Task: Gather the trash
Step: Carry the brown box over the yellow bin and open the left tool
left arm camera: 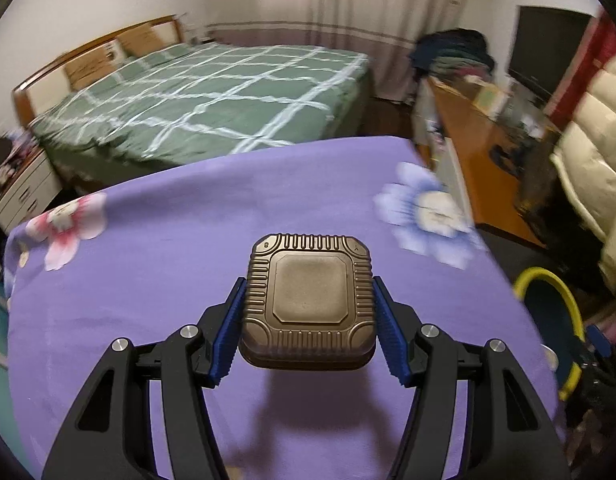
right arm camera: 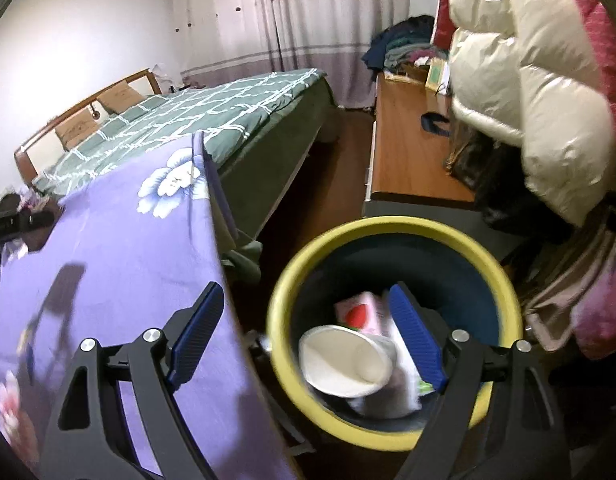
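My left gripper [left arm camera: 308,332] is shut on a brown ribbed plastic container [left arm camera: 310,300], square with rounded corners, held just above the purple flowered tablecloth [left arm camera: 147,300]. The yellow-rimmed dark blue trash bin [left arm camera: 556,308] stands to the right of the table. My right gripper [right arm camera: 308,340] is open and empty, hovering over the bin [right arm camera: 291,276]. Inside the bin lie a white paper cup [right arm camera: 344,364] and a pink carton with a strawberry picture [right arm camera: 362,312]. The cup is blurred.
A bed with a green checked cover [left arm camera: 211,96] stands behind the table. A wooden desk [right arm camera: 408,160] with clutter is at the right. A cream puffer jacket [right arm camera: 528,92] hangs above the bin. The table's right edge [right arm camera: 215,216] runs next to the bin.
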The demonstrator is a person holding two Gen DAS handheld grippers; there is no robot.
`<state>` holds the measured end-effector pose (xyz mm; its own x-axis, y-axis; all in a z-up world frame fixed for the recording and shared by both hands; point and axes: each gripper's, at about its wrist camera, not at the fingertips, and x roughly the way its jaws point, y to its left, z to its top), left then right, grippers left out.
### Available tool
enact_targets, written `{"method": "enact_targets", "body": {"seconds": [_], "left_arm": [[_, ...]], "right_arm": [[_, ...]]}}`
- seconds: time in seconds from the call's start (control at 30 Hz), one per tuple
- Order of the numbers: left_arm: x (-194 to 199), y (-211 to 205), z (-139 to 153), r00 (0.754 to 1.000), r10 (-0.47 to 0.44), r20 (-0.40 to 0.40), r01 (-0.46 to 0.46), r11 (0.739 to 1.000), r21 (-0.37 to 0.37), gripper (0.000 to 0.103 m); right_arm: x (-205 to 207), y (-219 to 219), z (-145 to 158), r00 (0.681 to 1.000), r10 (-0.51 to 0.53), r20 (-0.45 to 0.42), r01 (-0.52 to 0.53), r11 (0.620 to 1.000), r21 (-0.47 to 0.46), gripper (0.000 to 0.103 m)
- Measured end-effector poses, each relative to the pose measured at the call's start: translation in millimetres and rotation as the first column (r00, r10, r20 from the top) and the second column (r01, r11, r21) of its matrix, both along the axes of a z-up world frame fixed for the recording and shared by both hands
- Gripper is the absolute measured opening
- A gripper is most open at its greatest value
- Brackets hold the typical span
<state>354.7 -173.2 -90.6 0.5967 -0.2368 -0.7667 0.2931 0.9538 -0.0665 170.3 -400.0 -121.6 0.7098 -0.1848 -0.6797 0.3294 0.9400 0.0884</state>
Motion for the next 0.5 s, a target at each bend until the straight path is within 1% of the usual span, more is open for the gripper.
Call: {"method": "enact_targets", "body": {"seconds": [0.13,0.2,0.27,0.33,0.47,0.5], "left_arm": [[-26,-52,5,0.994,-0.112,-0.006,0.112,0.994,-0.015,0.059],[-38,-84,5,0.983,-0.182,-0.011,0.182,0.983,-0.019,0.059],[-49,-111,3,0.973,-0.231,-0.019,0.230,0.973,-0.023,0.060],[-60,-145,0,0.957,-0.287,-0.030,0.287,0.958,-0.023,0.060],[-76,-200,-8,0.926,-0.372,-0.065,0.371,0.928,-0.022,0.059],[-82,-218,-11,0.912,-0.402,-0.079,0.402,0.916,-0.017,0.059]], "right_arm": [[-32,-21,5,0.999,-0.052,0.013,0.052,0.999,-0.005,0.080],[-49,-35,6,0.996,-0.090,0.017,0.090,0.996,-0.003,0.080],[-65,-49,6,0.991,-0.132,0.017,0.132,0.991,0.000,0.080],[-81,-64,5,0.984,-0.176,0.018,0.175,0.984,0.009,0.080],[-107,-88,1,0.971,-0.237,0.025,0.236,0.971,0.045,0.080],[-112,-92,0,0.968,-0.249,0.025,0.247,0.968,0.048,0.080]]}}
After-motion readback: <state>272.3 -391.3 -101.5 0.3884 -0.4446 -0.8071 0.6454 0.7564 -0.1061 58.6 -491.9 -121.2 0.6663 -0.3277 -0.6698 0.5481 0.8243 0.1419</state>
